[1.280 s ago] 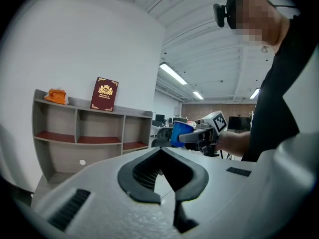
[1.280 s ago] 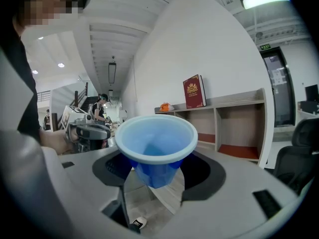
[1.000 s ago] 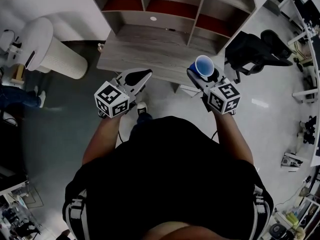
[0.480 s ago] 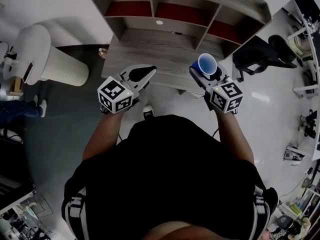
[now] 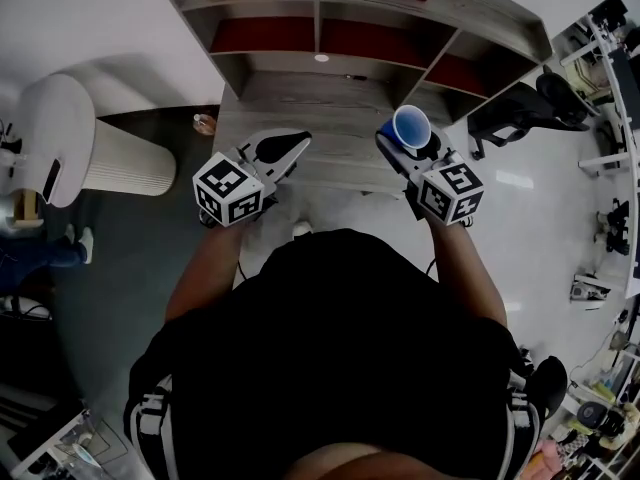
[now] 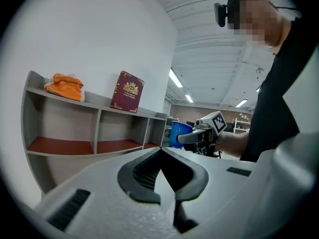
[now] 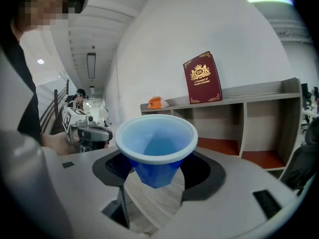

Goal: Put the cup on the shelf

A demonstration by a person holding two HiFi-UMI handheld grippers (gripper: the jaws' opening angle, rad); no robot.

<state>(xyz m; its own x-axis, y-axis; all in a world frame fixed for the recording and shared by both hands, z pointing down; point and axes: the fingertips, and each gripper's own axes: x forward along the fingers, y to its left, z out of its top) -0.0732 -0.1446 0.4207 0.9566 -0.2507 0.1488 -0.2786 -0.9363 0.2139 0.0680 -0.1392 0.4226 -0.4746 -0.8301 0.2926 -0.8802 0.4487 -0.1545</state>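
Where the person stands: facing the worktop, dark-clothed torso filling the lower head view, both forearms held forward.
Shelf: grey unit against the white wall at the back of the worktop, with open compartments floored in red-brown and a long top board.
Worktop: grey wood grain, in front of the shelf and under both grippers' tips.
White drum: ribbed, rounded body on the dark floor, left of the worktop.
Office chair: black, on the pale floor, right of the shelf.
Left gripper: over the worktop's front-left part, jaws pressed together at the tips with nothing between them; its own view shows the dark pads meeting in a point.
Right gripper: over the worktop's front-right part, well apart from the left one, jaws spread wide and pinching the cup on both sides.
Book: dark red with gold print, upright on the shelf's top board.
Orange bundle: crumpled, on the top board's left end, well apart from the book.
Cup: blue, empty, mouth up, held in the right gripper in front of the shelf and not yet on it; the head view shows it above the worktop.
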